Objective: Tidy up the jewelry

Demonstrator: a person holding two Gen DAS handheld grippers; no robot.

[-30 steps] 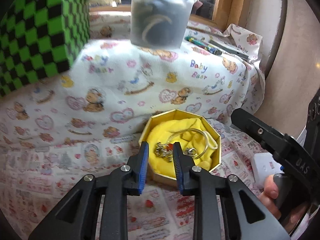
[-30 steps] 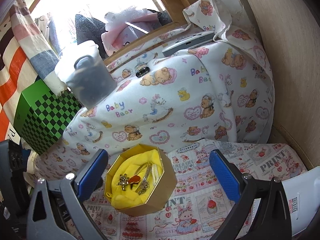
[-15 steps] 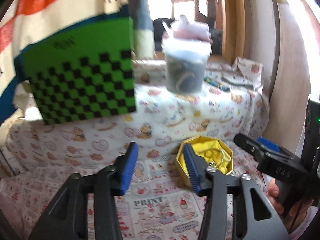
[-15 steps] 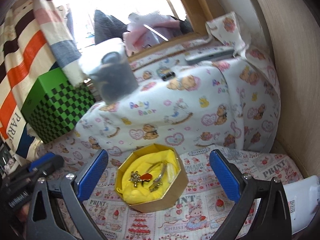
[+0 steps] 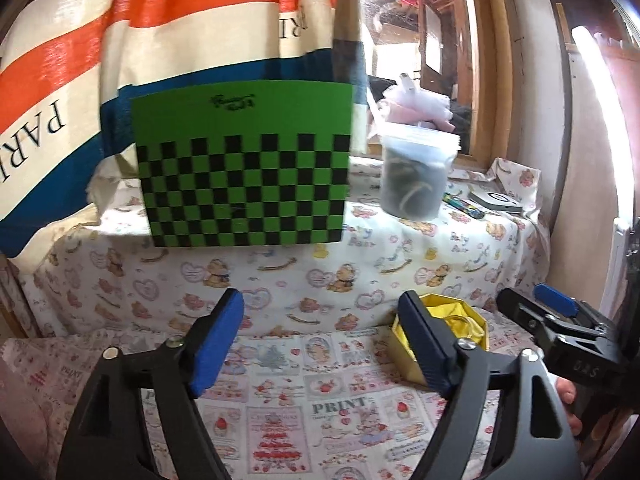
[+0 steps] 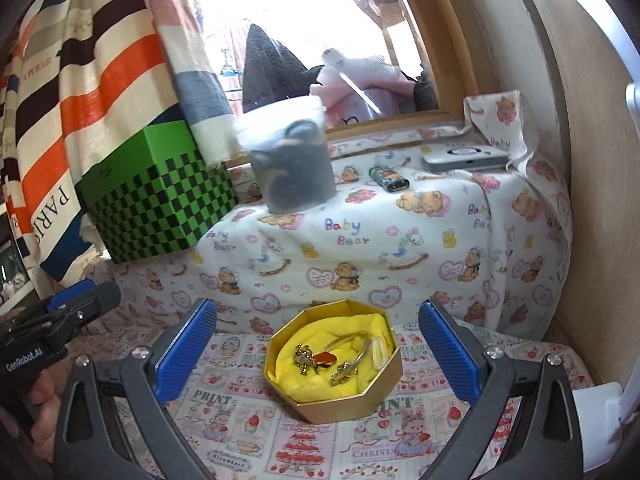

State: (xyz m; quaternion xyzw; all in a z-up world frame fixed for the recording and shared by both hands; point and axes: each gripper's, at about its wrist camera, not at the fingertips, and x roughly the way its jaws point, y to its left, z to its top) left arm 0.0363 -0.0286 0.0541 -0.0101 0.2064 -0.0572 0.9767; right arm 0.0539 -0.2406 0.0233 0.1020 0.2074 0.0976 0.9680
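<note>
Wood-framed window [image 6: 408, 52] at 12 o'clock, daylight strongly overexposed. Striped orange, white and blue curtain [image 6: 92, 80] hangs at 10 o'clock. Beige wall panel [image 6: 592, 200] at 3 o'clock. Raised ledge beneath the window covered by teddy-bear print cloth [image 6: 360, 248]; lower surface at 6 o'clock covered by cartoon "PRINT" patterned cloth [image 6: 248, 432].

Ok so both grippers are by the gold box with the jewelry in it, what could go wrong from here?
1. The gold box sits open and lidless on loose printed cloth; a nudge from the left gripper, whose empty jaws are opening right beside it, might tip it.
2. The bangle and the charms lie tangled on yellow fabric, so the right gripper, open with the box between its jaws, could lift several at once.
</note>
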